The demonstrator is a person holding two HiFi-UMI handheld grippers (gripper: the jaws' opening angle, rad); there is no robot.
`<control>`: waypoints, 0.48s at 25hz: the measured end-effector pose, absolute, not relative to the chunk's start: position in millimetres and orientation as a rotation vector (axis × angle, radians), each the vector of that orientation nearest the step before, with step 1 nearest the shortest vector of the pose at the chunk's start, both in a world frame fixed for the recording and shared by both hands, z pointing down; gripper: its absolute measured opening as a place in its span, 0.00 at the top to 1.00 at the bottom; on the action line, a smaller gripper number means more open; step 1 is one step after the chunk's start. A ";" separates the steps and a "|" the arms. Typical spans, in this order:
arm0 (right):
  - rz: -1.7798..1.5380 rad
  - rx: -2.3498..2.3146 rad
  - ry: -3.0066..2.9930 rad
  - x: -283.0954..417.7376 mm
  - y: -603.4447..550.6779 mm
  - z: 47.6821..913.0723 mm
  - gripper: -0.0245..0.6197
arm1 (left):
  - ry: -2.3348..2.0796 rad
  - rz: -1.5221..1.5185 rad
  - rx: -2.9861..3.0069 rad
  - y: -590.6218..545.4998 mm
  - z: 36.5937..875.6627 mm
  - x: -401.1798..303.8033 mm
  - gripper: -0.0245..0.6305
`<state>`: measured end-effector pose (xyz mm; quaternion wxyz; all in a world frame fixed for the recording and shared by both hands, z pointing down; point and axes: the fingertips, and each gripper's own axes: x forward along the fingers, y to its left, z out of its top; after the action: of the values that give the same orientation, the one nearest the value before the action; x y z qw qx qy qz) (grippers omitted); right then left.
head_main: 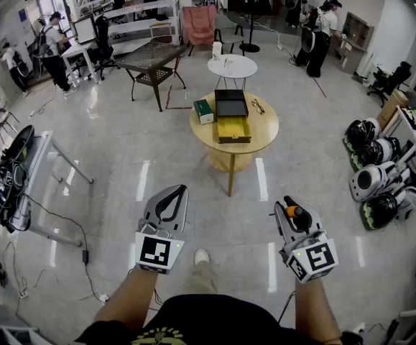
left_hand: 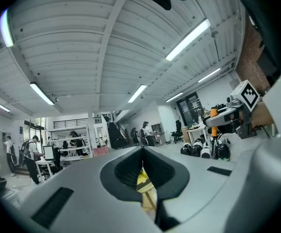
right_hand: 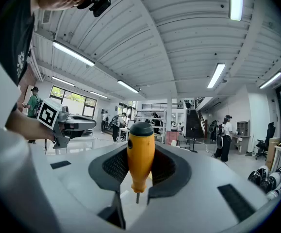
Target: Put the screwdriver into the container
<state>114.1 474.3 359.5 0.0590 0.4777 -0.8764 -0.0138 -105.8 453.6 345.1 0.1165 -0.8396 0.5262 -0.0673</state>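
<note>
- While I stand well back from it, the round wooden table (head_main: 265, 136) is the biggest thing in front of me, and all the boxes stand on it.
- A black container (head_main: 230, 105) sits near the table's middle, open on top. Its inside is dark and I cannot tell what lies in it.
- A yellow open box (head_main: 233, 129) lies just beside it, on my side. I cannot make out its content.
- A small green box (head_main: 204, 111) stands to the left of the black one.
- My left gripper (head_main: 181, 190) has its jaws together and holds nothing.
- My right gripper (head_main: 288, 205) has its jaws pressed on the handle of the screwdriver.
- The screwdriver (right_hand: 140, 152) has an orange handle with a black cap. It is well apart from the table.
</note>
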 end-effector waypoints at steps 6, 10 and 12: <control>-0.027 1.414 -2.660 95.4 402.4 366.8 0.80 | 1.531 -0.191 -2.485 376.6 347.0 -117.4 0.94; -0.002 1.426 -2.642 80.0 357.1 367.9 0.80 | 1.513 -0.186 -2.508 327.8 349.4 -128.1 0.94; -0.004 1.421 -2.638 72.2 333.4 367.7 0.80 | 1.509 -0.179 -2.521 304.8 350.3 -135.9 0.94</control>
<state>72.2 333.4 367.7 0.0726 0.4732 -0.8780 -0.0014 -135.9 304.8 350.3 0.0988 -0.8523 0.5100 -0.0605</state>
